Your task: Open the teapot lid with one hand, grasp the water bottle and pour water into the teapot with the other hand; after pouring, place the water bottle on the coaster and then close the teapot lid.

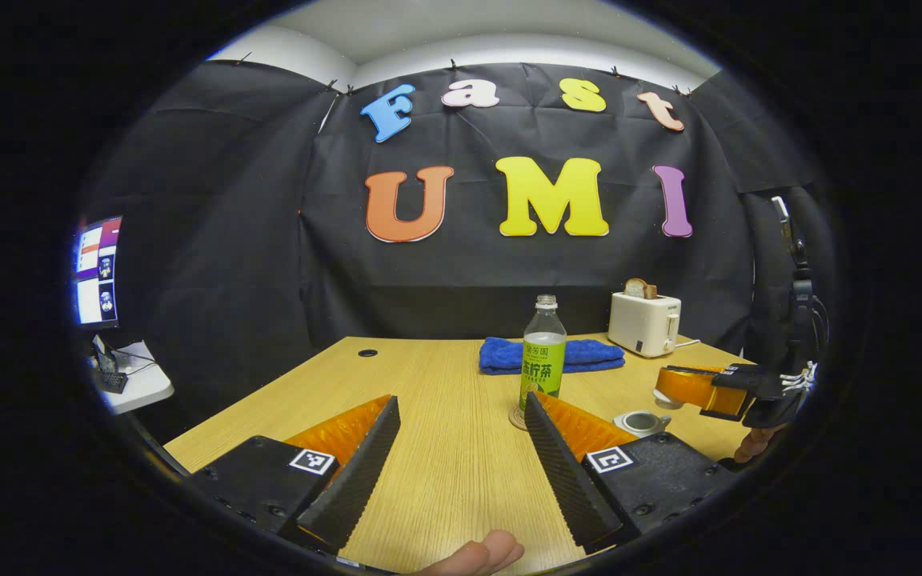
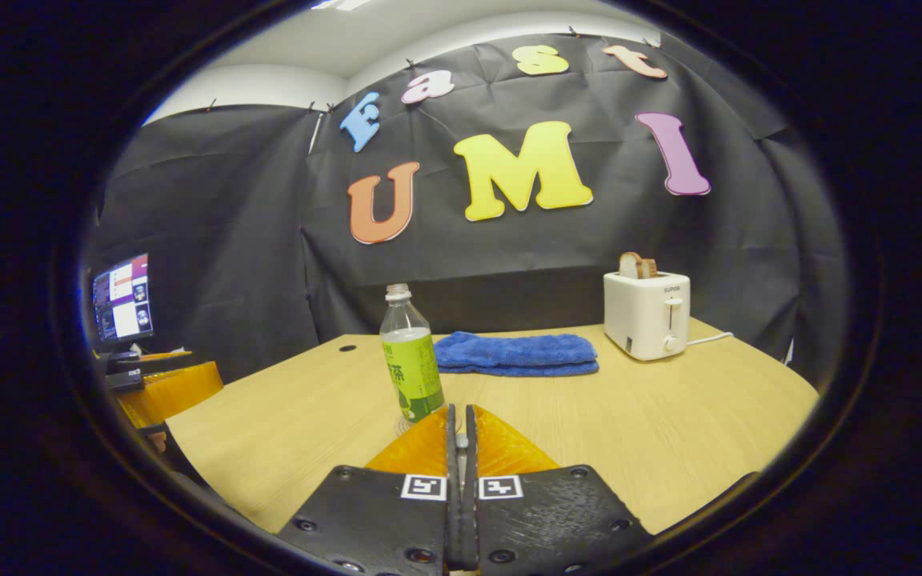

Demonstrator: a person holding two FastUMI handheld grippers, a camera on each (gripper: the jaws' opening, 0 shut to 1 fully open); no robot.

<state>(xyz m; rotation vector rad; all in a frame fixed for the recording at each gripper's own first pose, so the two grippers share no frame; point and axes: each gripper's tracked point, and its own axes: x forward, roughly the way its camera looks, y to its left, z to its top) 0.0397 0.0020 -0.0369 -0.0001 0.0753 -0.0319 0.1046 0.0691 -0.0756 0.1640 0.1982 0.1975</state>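
Standing capless on a round coaster [image 1: 518,418], the clear plastic water bottle with a green label [image 1: 543,354] is already placed on the wooden desk [image 1: 445,448]. Left tool [image 1: 461,448] is gaping wide, empty; right tool [image 2: 461,436] is pinching something thin, likely the lid, leaving the open metal teapot [image 1: 642,422] to close.

Both views are evenly and fairly brightly lit from overhead, the pale ceiling strip at the top glowing almost white. The light wooden surface [image 1: 445,384] takes a soft, even sheen with no hard glare; shadows under the folded blue towel [image 2: 517,352] and the white boxy toaster [image 2: 647,314] are short and faint. Focus is sharp across the middle. Fisheye distortion bends the surface's edges and the cloth wall into curves, and detail darkens and softens toward the rim. The small lit monitor [image 1: 98,270] at the far left is slightly overexposed and smeared.
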